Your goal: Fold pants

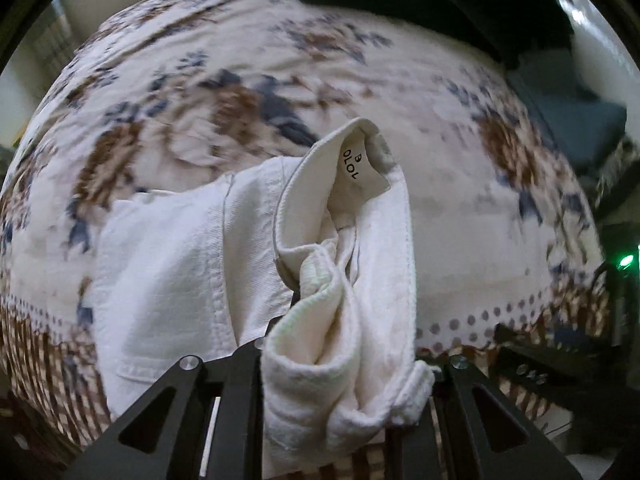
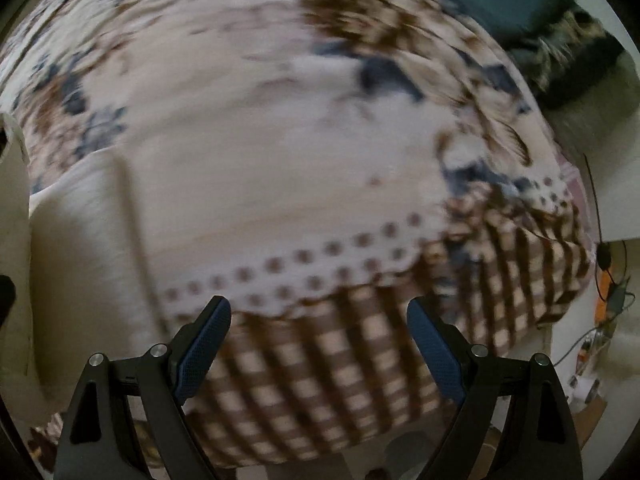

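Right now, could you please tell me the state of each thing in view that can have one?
White pants: bunched at the waistband, partly lifted off the bed, not yet folded.
Left gripper: jaws shut on the pants' waistband.
Right gripper: jaws open, holding nothing, above the bed edge.
Floral bedspread: spread over the bed, slightly wrinkled.
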A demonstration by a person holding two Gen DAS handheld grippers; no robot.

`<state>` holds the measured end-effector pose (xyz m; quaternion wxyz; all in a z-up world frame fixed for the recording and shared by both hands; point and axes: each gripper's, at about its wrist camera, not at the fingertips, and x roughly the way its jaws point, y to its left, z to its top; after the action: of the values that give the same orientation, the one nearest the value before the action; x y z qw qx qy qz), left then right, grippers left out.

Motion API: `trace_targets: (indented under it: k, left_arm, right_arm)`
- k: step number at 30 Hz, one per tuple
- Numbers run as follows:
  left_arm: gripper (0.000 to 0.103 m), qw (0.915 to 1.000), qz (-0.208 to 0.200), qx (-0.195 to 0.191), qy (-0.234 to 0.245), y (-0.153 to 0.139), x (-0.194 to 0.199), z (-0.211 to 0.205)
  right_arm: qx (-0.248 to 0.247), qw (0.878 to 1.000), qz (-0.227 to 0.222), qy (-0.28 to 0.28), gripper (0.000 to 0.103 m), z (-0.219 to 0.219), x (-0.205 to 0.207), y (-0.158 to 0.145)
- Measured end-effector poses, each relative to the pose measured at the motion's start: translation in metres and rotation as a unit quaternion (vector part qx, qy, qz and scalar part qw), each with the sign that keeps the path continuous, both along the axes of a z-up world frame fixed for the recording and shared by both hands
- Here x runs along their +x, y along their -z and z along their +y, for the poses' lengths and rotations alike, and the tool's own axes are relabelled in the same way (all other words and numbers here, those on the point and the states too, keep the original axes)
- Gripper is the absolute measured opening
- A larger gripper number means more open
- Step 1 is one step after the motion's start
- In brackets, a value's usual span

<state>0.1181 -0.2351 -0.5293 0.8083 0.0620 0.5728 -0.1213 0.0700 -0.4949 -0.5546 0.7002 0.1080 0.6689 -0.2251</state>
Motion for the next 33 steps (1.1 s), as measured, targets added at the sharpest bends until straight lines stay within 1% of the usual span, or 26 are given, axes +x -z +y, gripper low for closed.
trace_targets:
  k: [1, 2, 4, 6, 8, 9, 10, 11, 12, 13, 14, 16, 19, 21, 23, 24, 25, 26, 27, 28, 29, 30, 31, 32, 33]
  left_arm:
    - [0.014, 1.0000, 0.002, 0.005, 0.003, 0.004, 0.000, -0.005]
    - [0.014, 0.9997, 0.004, 0.019, 0.011, 0.012, -0.002, -0.013]
    - [0.014, 0.9991, -0.001, 0.038, 0.020, 0.020, -0.004, -0.021]
    - [0.015, 0.9980, 0.004, 0.058, 0.025, 0.028, -0.004, -0.025]
    - [0.020, 0.9981, 0.015, 0.056, 0.021, 0.026, -0.003, -0.025]
    - [0.029, 0.9986, 0.023, 0.042, 0.020, 0.019, -0.002, -0.024]
    - [0.042, 0.9990, 0.036, 0.018, 0.021, 0.014, -0.002, -0.023]
    - [0.043, 0.9986, 0.048, -0.005, 0.024, 0.009, -0.002, -0.022]
    - [0.060, 0.9974, 0.056, -0.034, 0.029, 0.000, -0.003, -0.020]
    - [0.092, 0.9963, 0.057, -0.055, 0.033, -0.005, -0.004, -0.017]
    - [0.101, 0.9951, 0.057, -0.074, 0.033, -0.013, -0.005, -0.013]
    - [0.102, 0.9943, 0.050, -0.092, 0.023, -0.026, -0.004, -0.001]
    - [0.102, 0.9926, 0.045, -0.111, -0.019, -0.040, 0.005, 0.033]
    - [0.102, 0.9906, 0.040, -0.111, -0.070, -0.046, 0.012, 0.068]
    - [0.102, 0.9851, 0.044, -0.116, -0.119, -0.044, 0.020, 0.102]
    - [0.102, 0.9806, 0.047, -0.119, -0.149, -0.041, 0.023, 0.123]
    - [0.102, 0.9783, 0.048, -0.120, -0.162, -0.039, 0.025, 0.134]
    - [0.102, 0.9753, 0.048, -0.113, -0.183, -0.034, 0.029, 0.152]
    - [0.102, 0.9739, 0.048, -0.096, -0.200, -0.029, 0.031, 0.166]
    - [0.102, 0.9732, 0.047, -0.083, -0.209, -0.025, 0.033, 0.177]
    - [0.102, 0.9728, 0.046, -0.072, -0.216, -0.021, 0.033, 0.185]
    - [0.102, 0.9718, 0.047, -0.058, -0.224, -0.016, 0.034, 0.194]
    - [0.102, 0.9709, 0.049, -0.054, -0.228, -0.013, 0.034, 0.200]
    - [0.102, 0.9697, 0.051, -0.050, -0.233, -0.008, 0.034, 0.207]
    - [0.102, 0.9687, 0.055, -0.048, -0.237, -0.005, 0.033, 0.211]
  right_arm:
    - [-0.005, 1.000, 0.000, 0.006, 0.092, -0.009, -0.003, 0.002]
    - [-0.009, 1.000, 0.000, 0.013, 0.092, -0.017, -0.006, 0.004]
    - [-0.021, 1.000, 0.008, 0.022, 0.092, -0.028, -0.010, 0.009]
    - [-0.016, 0.999, 0.013, 0.039, 0.092, -0.039, -0.013, 0.014]
    - [-0.008, 0.999, 0.014, 0.051, 0.092, -0.045, -0.015, 0.015]
    - [-0.004, 0.998, 0.012, 0.054, 0.092, -0.048, -0.015, 0.015]
    - [0.005, 0.998, 0.009, 0.057, 0.092, -0.048, -0.014, 0.014]
    - [0.016, 0.998, 0.005, 0.059, 0.092, -0.049, -0.014, 0.013]
    - [0.031, 0.998, -0.002, 0.062, 0.092, -0.053, -0.014, 0.012]
    - [0.050, 0.997, -0.011, 0.066, 0.092, -0.055, -0.015, 0.009]
    - [0.076, 0.994, -0.023, 0.070, 0.092, -0.060, -0.015, 0.007]
    - [0.128, 0.988, -0.043, 0.079, 0.092, -0.062, -0.014, 0.001]
    - [0.196, 0.975, -0.068, 0.077, 0.092, -0.063, -0.004, -0.005]
    - [0.238, 0.966, -0.078, 0.056, 0.092, -0.052, 0.009, -0.007]
    - [0.294, 0.952, -0.082, 0.027, 0.092, -0.033, 0.026, -0.002]
    - [0.318, 0.944, -0.086, 0.020, 0.092, -0.024, 0.031, 0.000]
    - [0.351, 0.931, -0.094, 0.014, 0.092, -0.013, 0.038, 0.003]
    - [0.374, 0.922, -0.098, 0.006, 0.092, -0.001, 0.043, 0.007]
    - [0.383, 0.919, -0.096, -0.003, 0.092, 0.011, 0.047, 0.010]
    - [0.388, 0.918, -0.079, -0.017, 0.092, 0.023, 0.053, 0.018]
    - [0.380, 0.923, -0.046, -0.029, 0.089, 0.036, 0.057, 0.029]
    - [0.372, 0.927, -0.029, -0.037, 0.066, 0.043, 0.058, 0.036]
    - [0.344, 0.938, -0.029, -0.045, 0.052, 0.050, 0.056, 0.037]
    - [0.302, 0.951, -0.033, -0.058, 0.043, 0.057, 0.053, 0.034]
    - [0.287, 0.955, -0.040, -0.067, 0.034, 0.061, 0.051, 0.030]
